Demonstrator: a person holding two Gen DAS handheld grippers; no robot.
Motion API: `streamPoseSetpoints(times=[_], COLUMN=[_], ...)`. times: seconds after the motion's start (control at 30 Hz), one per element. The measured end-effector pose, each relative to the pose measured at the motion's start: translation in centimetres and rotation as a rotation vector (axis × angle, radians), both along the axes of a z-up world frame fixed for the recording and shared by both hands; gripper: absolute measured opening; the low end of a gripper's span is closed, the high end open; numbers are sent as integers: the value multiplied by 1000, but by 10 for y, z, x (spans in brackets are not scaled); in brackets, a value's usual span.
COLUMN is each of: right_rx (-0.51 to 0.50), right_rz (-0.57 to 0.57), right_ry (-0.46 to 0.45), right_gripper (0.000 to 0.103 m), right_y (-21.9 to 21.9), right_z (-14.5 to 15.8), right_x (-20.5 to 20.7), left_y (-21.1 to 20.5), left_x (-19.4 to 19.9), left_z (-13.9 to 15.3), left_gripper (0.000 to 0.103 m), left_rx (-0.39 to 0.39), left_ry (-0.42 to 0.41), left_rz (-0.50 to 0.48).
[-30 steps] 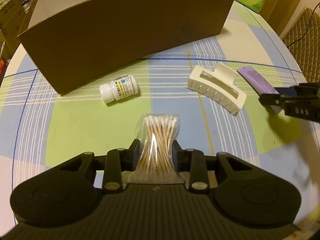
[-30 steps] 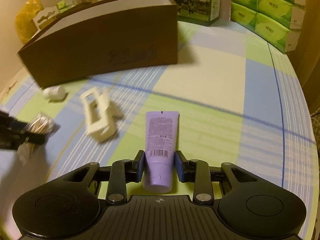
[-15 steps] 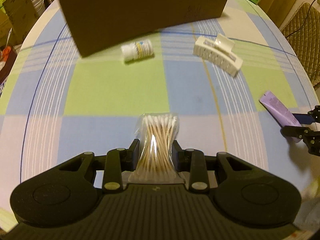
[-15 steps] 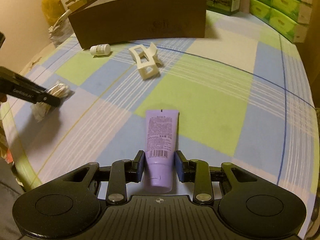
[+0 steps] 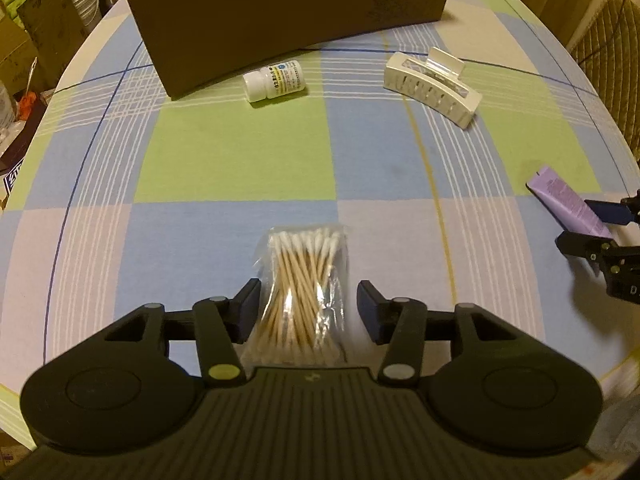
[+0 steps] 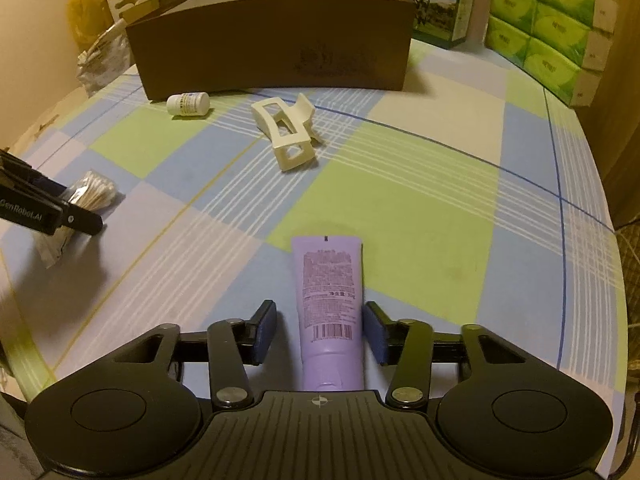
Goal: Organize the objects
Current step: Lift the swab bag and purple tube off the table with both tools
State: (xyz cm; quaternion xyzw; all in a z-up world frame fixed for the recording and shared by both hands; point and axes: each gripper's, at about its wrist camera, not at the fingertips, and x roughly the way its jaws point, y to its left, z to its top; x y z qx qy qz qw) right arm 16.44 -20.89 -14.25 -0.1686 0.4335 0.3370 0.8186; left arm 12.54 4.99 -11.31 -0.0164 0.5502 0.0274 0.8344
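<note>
Purple tube (image 6: pixel 329 300) and bagged cotton swabs (image 5: pixel 302 294) now lie released on the desk (image 5: pixel 240 160); both grippers' jaws are opening apart, so placement looks finished.

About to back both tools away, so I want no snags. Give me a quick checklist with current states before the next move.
1. Left hand-held gripper jaws opening, clear of the cotton swab bag: ok.
2. Right hand-held gripper jaws opening, gaps beside the purple tube: ok.
3. Swab bag resting on the tablecloth: ok.
4. Tube lying flat: ok.
5. White hair clip and pill bottle away from both grippers: ok.
6. Brown box has room inside: cannot tell.
</note>
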Motion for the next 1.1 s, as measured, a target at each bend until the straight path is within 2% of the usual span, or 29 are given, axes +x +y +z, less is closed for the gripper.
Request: streamPoseSetpoints(times=[0.07,0.27,0.83,1.1], right_rx=[-1,-7,-16,10], right_rz=[-2,-8,11,2], right_ry=[-5,-7,18,48], right_gripper=[31,31,31,31], right_y=[0,2,4,0], right_z=[1,0,1,5], right_x=[-1,-3,1,4], left_y=[1,7,10,12], left_x=[0,-2,-8,-8], left_z=[1,3,5,7], left_gripper=[40,28,23,22], left_rx=[4,-6,-47,-69], left_ry=[-7,-23,-16,-9], left_rz=[6,29,50,63])
